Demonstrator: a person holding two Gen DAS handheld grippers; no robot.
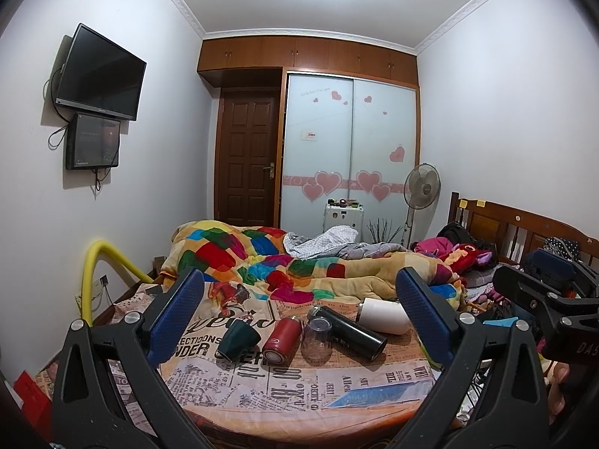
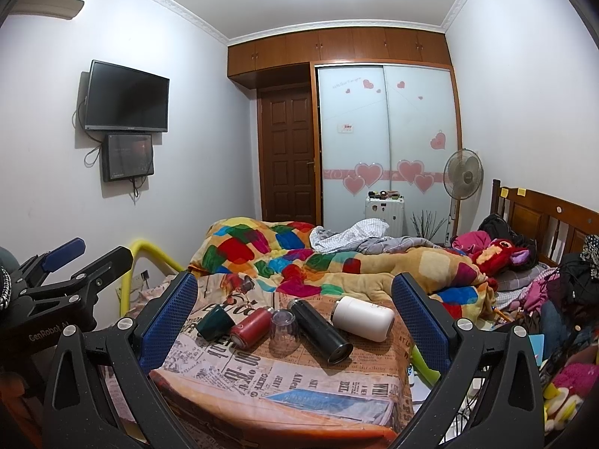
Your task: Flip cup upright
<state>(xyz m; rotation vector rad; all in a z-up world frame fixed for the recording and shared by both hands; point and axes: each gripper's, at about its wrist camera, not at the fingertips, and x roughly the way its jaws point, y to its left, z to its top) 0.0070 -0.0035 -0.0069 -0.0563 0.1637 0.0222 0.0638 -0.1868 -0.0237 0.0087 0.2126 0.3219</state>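
Note:
Five vessels lie in a row on a newspaper-print cloth (image 1: 284, 381) on the bed. From left: a dark green cup (image 1: 239, 338) on its side, a red flask (image 1: 281, 339), a clear cup (image 1: 317, 340) standing mouth down, a black flask (image 1: 346, 331), a white flask (image 1: 385, 315). They also show in the right wrist view: green cup (image 2: 214, 322), red flask (image 2: 251, 327), clear cup (image 2: 283, 333), black flask (image 2: 321, 331), white flask (image 2: 364, 317). My left gripper (image 1: 299, 318) is open and empty, short of the row. My right gripper (image 2: 295, 316) is open and empty too.
A colourful quilt (image 1: 284, 265) is heaped behind the cloth. Clothes and toys (image 2: 524, 262) pile at the wooden headboard on the right. A yellow rail (image 1: 93, 273) stands at the bed's left edge. The other gripper shows at the right edge (image 1: 543, 299) and the left edge (image 2: 67, 273).

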